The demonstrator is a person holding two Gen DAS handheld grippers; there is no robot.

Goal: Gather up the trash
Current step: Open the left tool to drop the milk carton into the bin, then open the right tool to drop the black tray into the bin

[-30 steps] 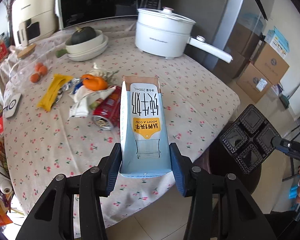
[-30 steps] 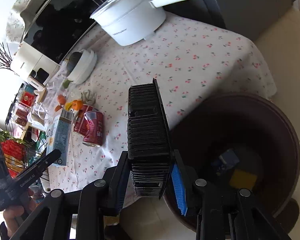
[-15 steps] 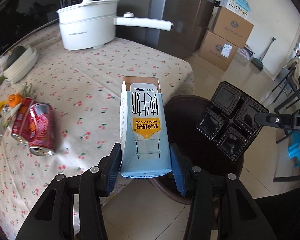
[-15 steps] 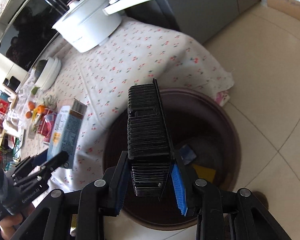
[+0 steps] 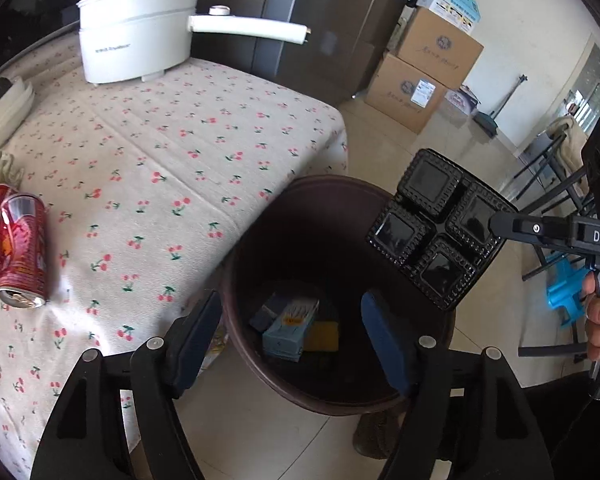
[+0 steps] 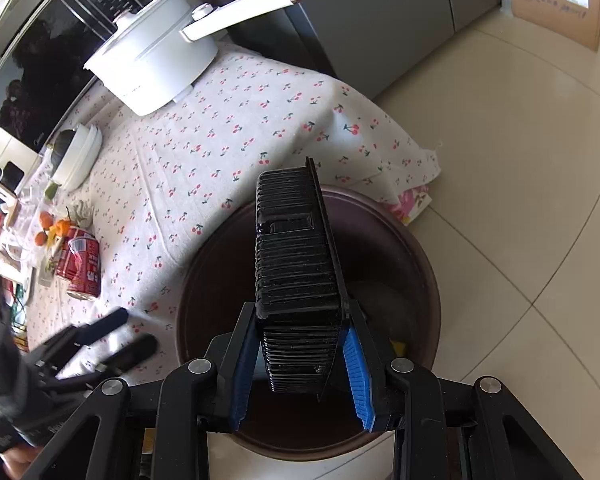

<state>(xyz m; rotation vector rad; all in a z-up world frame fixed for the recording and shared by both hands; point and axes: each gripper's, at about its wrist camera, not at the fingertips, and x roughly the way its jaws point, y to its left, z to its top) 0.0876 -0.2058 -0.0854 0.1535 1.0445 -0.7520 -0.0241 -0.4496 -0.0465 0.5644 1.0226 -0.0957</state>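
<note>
Below opening left claw, carton lies in bin.

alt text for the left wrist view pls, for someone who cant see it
The left gripper, jaws opening with nothing between them, hangs over a dark brown bin on the floor beside a cherry-print table; a blue milk carton lies inside. At right, the right gripper holds a black four-cell tray above the bin's rim. Red cans lie on the table.
</note>
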